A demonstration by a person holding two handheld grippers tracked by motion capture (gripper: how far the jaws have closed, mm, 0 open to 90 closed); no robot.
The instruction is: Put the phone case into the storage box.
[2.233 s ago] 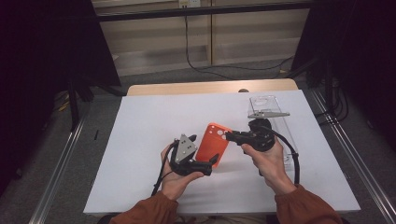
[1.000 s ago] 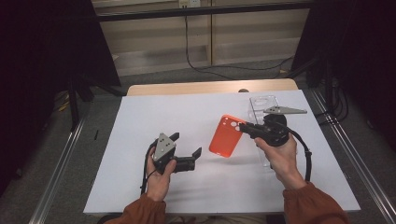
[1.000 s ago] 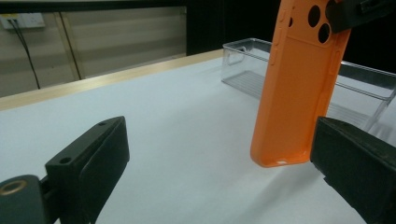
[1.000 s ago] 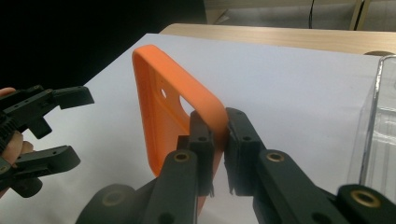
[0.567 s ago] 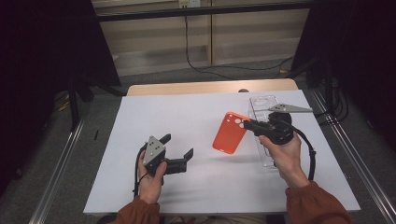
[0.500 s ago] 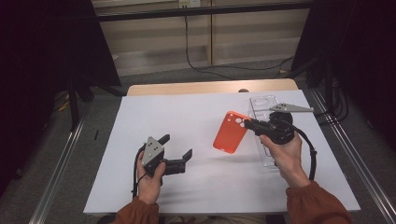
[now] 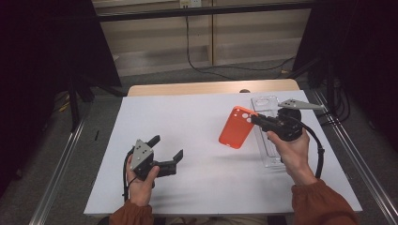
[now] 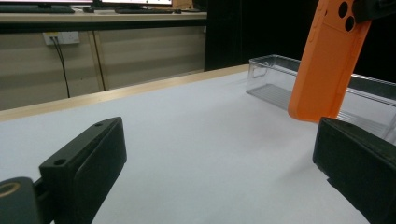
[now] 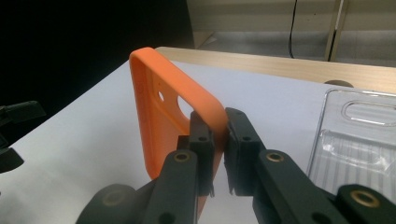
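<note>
Right hand point(image 7: 293, 152): enters from 5 o'clock in the high view, forearm in a rust-coloured sleeve, wrist raised above the worktop point(image 7: 202, 117), its tool pointing toward 9 o'clock.

Right hand-held gripper point(image 7: 256, 118): jaws drawn almost fully together, clamped on the edge of the orange phone case point(image 7: 237, 127). In the right gripper view the two black pads pinch the case's rim point(image 9: 212, 116) from either side, near the camera cut-outs.

Orange phone case: held clear of the worktop, long axis roughly upright and tilted, hanging from its upper right corner at the gripper's tips, toward 8 o'clock of them. It lies just at 9 o'clock of the clear plastic tray point(image 7: 267, 140); whether it touches the tray's wall cannot be told for certain.

Left hand point(image 7: 141, 180): enters from 6 o'clock, low over the near part of the worktop.

Left hand-held gripper point(image 7: 165, 147): jaws spread wide, nothing between them, aimed toward 2 o'clock. The left gripper view shows bare worktop between the jaws, with the case and tray beyond at 2 o'clock, well apart.

Clear plastic tray: rests on the worktop at 3 o'clock, beneath the right hand.
</note>
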